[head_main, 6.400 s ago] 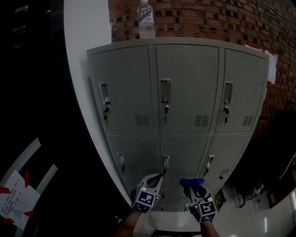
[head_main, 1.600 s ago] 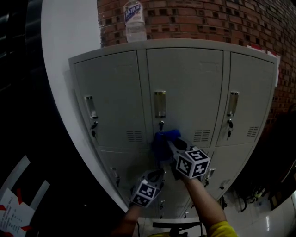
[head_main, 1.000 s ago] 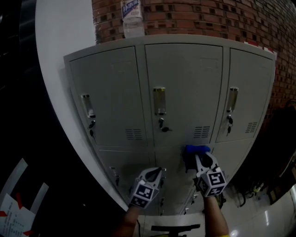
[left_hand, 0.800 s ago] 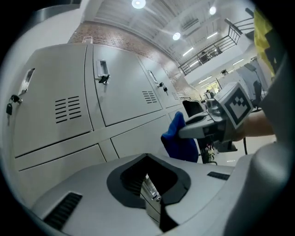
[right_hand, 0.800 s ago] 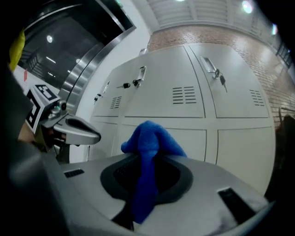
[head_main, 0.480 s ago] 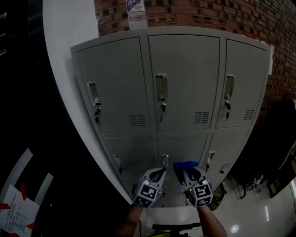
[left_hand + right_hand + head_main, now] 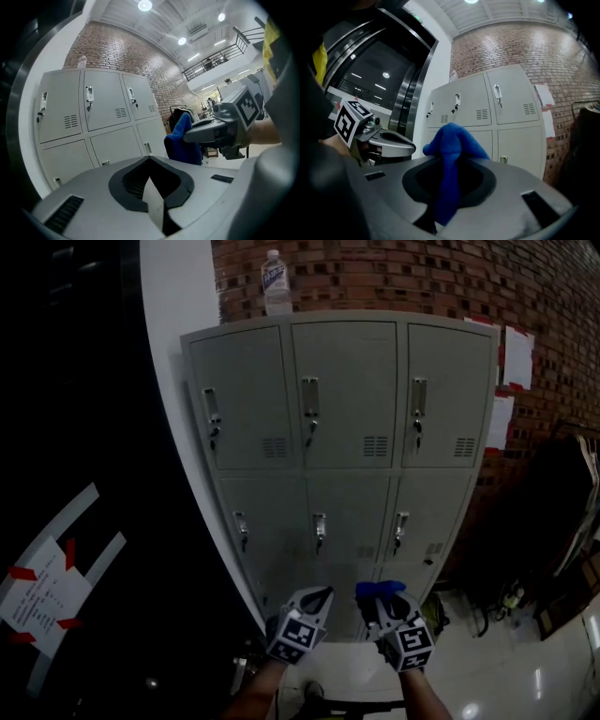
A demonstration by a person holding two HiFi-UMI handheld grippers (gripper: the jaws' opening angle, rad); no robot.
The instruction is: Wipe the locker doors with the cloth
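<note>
A grey bank of lockers (image 7: 342,399) stands ahead against a brick wall, with three doors above and three below; it also shows in the left gripper view (image 7: 93,112) and the right gripper view (image 7: 487,105). My right gripper (image 7: 380,594) is shut on a blue cloth (image 7: 379,589), held low and well short of the doors; the cloth (image 7: 450,154) bunches out of its jaws. The left gripper (image 7: 317,594) is beside it, shut and empty (image 7: 152,187). From the left gripper's side the cloth (image 7: 180,138) hangs off the right gripper's tip.
A plastic water bottle (image 7: 275,282) stands on top of the lockers. A white column (image 7: 178,362) borders the lockers at the left, with dark glass beyond. Papers (image 7: 514,357) hang on the brick wall at the right. Glossy white floor (image 7: 525,671) lies below.
The right gripper drew the cloth down off the middle doors and back. I have stepped away: the lockers now look smaller and farther, and both grippers hang low together.
</note>
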